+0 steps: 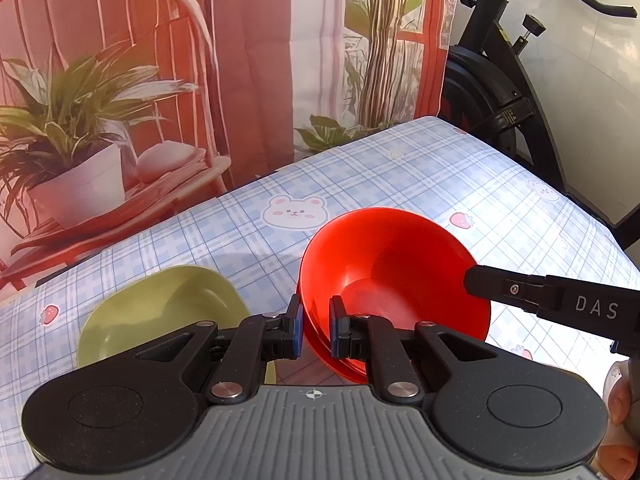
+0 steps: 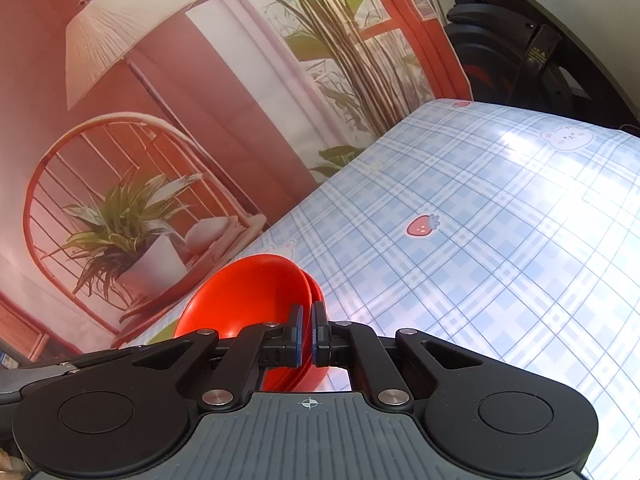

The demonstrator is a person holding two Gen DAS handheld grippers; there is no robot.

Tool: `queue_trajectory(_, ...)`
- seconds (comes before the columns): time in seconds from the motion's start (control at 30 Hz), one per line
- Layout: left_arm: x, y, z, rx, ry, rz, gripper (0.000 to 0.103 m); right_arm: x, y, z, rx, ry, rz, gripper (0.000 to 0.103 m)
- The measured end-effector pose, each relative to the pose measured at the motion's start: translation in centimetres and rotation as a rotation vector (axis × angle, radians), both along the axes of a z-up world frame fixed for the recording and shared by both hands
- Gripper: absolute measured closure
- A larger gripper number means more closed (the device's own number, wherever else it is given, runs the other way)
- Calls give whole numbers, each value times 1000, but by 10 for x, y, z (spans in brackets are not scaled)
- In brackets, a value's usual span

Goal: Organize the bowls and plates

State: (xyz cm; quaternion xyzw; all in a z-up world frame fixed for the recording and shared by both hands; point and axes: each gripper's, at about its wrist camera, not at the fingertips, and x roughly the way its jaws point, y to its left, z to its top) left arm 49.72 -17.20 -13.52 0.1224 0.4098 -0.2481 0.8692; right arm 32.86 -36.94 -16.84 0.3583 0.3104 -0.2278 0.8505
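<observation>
Two red bowls (image 1: 384, 264) sit nested on the checked tablecloth (image 1: 440, 184), the upper one tilted. My left gripper (image 1: 316, 320) is shut on their near rim, one pad inside and one outside. My right gripper (image 2: 307, 328) is shut on the right rim of the red bowls (image 2: 248, 292). In the left wrist view one of its fingers (image 1: 492, 286) reaches in over that rim. A green squarish dish (image 1: 160, 312) lies flat on the cloth just left of the bowls, partly hidden by my left gripper.
A printed backdrop (image 1: 160, 80) with plants and a chair hangs behind the table's far edge. A black exercise bike (image 1: 500, 80) stands past the far right corner. The person's hand (image 1: 622, 404) shows at the lower right.
</observation>
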Motion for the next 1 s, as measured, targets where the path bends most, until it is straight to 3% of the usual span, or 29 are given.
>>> queue_trajectory(0.1, 5, 5, 1, -33, 36, 17, 87, -1, 1, 1, -2, 2, -2, 98)
queue_trajectory(0.2, 7, 12, 1, -67, 76, 32, 69, -2, 2, 4, -6, -4, 0, 98)
queue_trajectory(0.23, 6, 15, 2, -67, 74, 36, 68, -3, 2, 5, -12, -3, -3, 98)
queue_trajectory(0.6, -9, 74, 25, -147, 52, 126, 67, -8, 13, 23, -37, -37, 47, 98)
queue_trajectory(0.73, -5, 102, 30, -129, 37, 182, 66, -5, 20, 31, -62, -34, 68, 98)
queue_trajectory(1.0, -1, 157, 12, -170, 15, 325, 66, 13, 46, 41, -126, -8, 145, 97)
